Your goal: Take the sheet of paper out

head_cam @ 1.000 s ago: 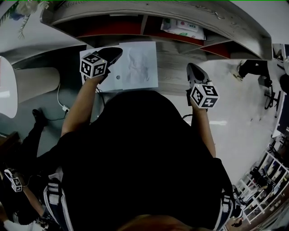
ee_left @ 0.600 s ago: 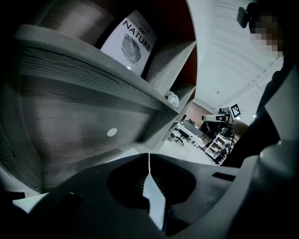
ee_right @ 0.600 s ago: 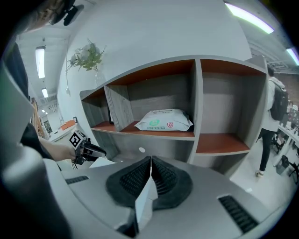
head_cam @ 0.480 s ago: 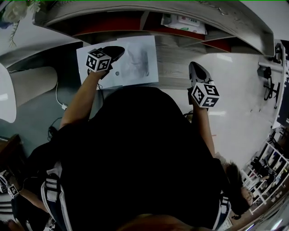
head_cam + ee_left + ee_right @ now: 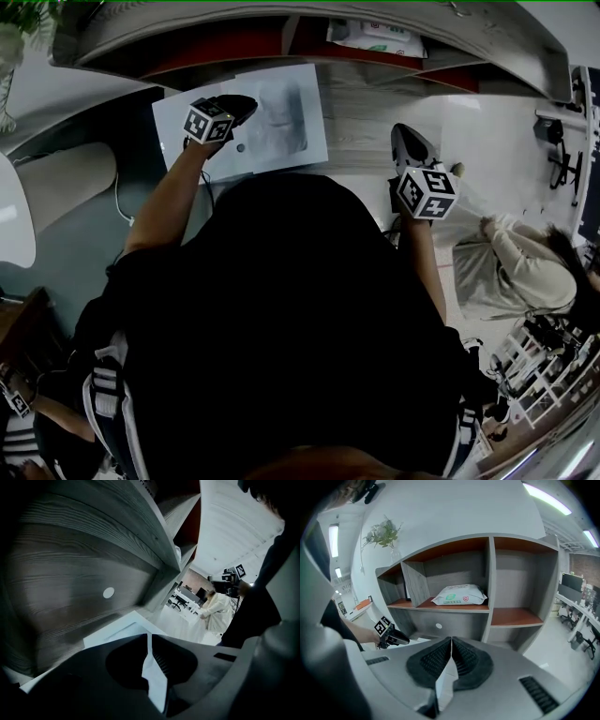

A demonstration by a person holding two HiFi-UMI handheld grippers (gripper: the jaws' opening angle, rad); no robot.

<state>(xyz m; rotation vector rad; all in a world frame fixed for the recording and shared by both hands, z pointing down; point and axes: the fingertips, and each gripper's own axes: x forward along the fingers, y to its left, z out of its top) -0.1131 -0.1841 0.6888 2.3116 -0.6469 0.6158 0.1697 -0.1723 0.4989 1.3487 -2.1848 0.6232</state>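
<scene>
The white sheet of paper (image 5: 281, 117) lies flat on the grey wooden desk (image 5: 375, 112), in front of the shelf unit (image 5: 234, 37). My left gripper (image 5: 248, 101) is over the sheet's left part, jaws shut. In the left gripper view the sheet (image 5: 124, 627) spreads flat just ahead of and under the left gripper (image 5: 149, 637); I cannot tell if the tips touch it. My right gripper (image 5: 403, 136) hangs to the right of the sheet, shut and empty. In its own view the right gripper (image 5: 451, 641) points at the shelf, with the left gripper (image 5: 393, 637) low at the left.
A white packet (image 5: 459, 595) lies in the shelf's middle compartment, also seen as the packet (image 5: 375, 42) from above. A vase with a plant (image 5: 384, 531) stands on top. A person in a pale coat (image 5: 511, 267) bends over at the right. A cable (image 5: 120, 202) trails on the floor at the left.
My left gripper has sunk lower over the sheet, and its marker cube looks smaller. A person in a pale coat has come into view at the right. The right gripper has stayed put.
</scene>
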